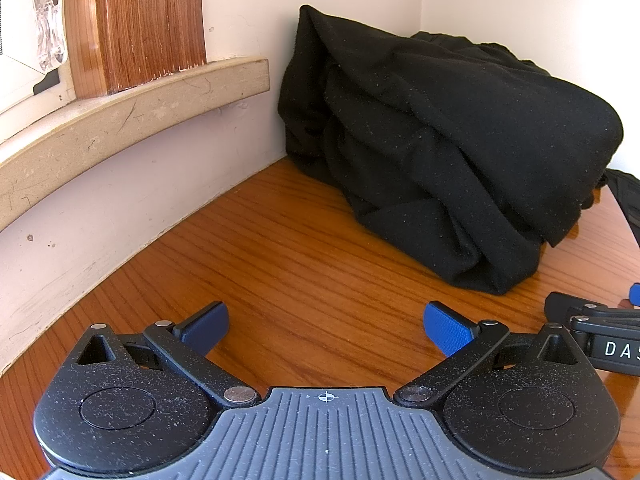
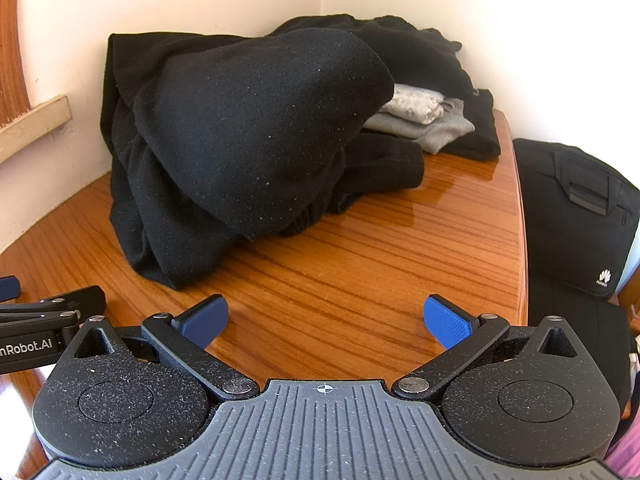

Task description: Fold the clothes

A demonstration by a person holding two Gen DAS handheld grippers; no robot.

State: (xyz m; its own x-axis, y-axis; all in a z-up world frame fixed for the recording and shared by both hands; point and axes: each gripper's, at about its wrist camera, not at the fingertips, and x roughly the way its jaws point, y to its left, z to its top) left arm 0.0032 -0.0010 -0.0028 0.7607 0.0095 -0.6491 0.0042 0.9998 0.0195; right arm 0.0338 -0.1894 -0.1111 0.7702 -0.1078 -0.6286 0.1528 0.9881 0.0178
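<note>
Your left gripper (image 1: 326, 326) sits low over the wooden table (image 1: 280, 248), its jaws spread wide with nothing between the blue pads (image 1: 448, 330) but bare wood. From that claw, the heap of black clothing (image 1: 440, 148) lies at about one o'clock, well apart from the fingertips and pushed back into the corner where the two pale walls meet. A pale ledge (image 1: 132, 108) runs along the wall at ten o'clock, with a wooden frame (image 1: 140, 20) standing on it. At three o'clock, part of your other tool shows just beside the left one.

Your right gripper (image 2: 326, 320) is likewise wide open and holds nothing; only the table (image 2: 340, 272) shows between its pads (image 2: 446, 320). From here the black clothing (image 2: 248, 132) lies at about eleven o'clock, a bulky rounded fold bulging towards you, its nearest hem near the left fingertip yet not touching it. Behind it, at one o'clock, a small stack of folded grey garments (image 2: 424, 120) rests on more black cloth by the far edge of the table. Off the table's right edge, at three o'clock, a black laptop bag (image 2: 576, 216) stands. The left gripper's arm shows at nine o'clock, close alongside.
</note>
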